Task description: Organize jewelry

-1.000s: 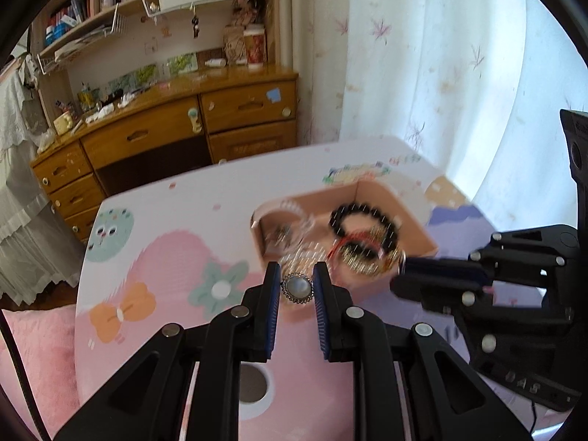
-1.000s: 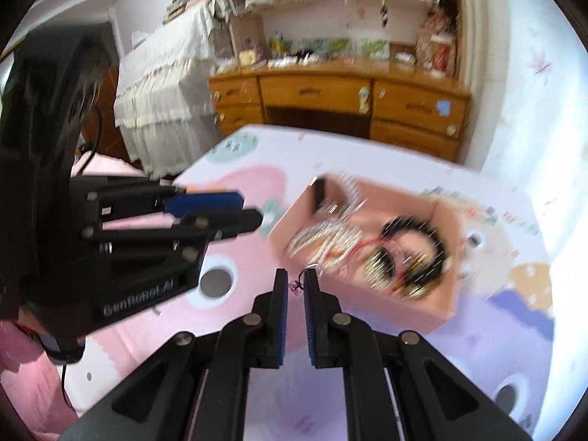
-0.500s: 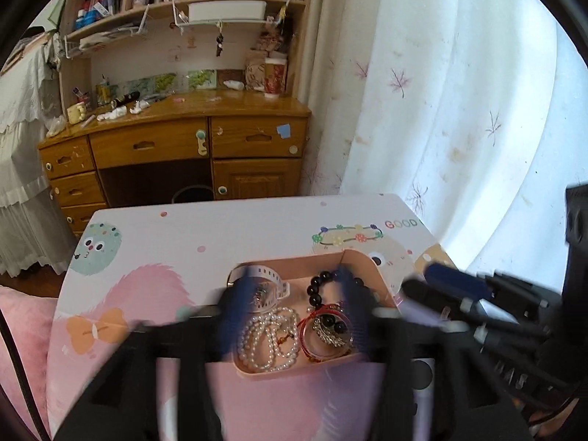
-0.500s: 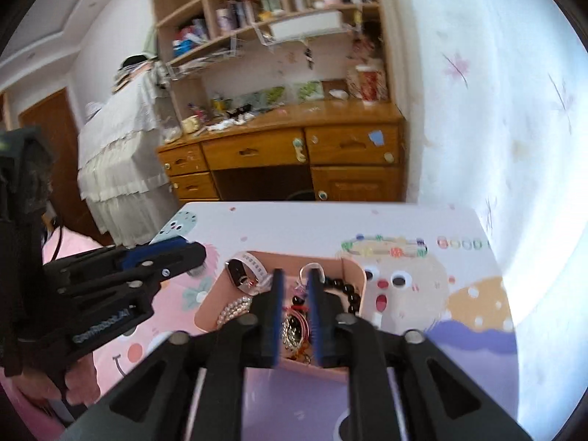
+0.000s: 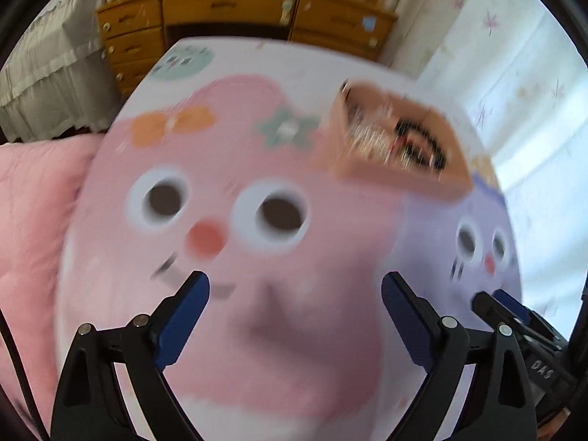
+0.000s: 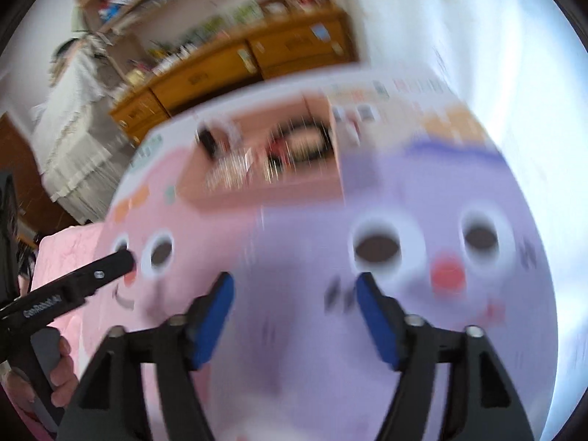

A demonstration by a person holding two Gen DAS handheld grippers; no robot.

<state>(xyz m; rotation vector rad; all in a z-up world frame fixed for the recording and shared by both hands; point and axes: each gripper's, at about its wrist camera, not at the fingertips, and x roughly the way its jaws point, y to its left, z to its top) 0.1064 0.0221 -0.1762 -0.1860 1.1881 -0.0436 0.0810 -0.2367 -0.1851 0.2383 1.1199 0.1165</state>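
A pink cardboard box (image 5: 371, 172) sits on the cartoon table top, blurred by motion. It holds a black bead bracelet (image 5: 422, 139), pearl strands (image 5: 364, 136) and other jewelry. The box also shows in the right wrist view (image 6: 257, 194). My left gripper (image 5: 294, 286) is wide open and empty, low over the pink face print, well short of the box. My right gripper (image 6: 294, 286) is open and empty over the purple face print, nearer me than the box.
The table top (image 5: 257, 349) carries pink and purple cartoon faces. A wooden desk with drawers (image 5: 235, 3) stands beyond it, a curtain (image 5: 514, 92) to the right, pink bedding (image 5: 33, 220) to the left. The left gripper shows at the left edge of the right wrist view (image 6: 73, 286).
The left gripper let go of the round brooch and the right gripper its small piece, over the box. Both have opened wide and drawn back toward me, low over the table.
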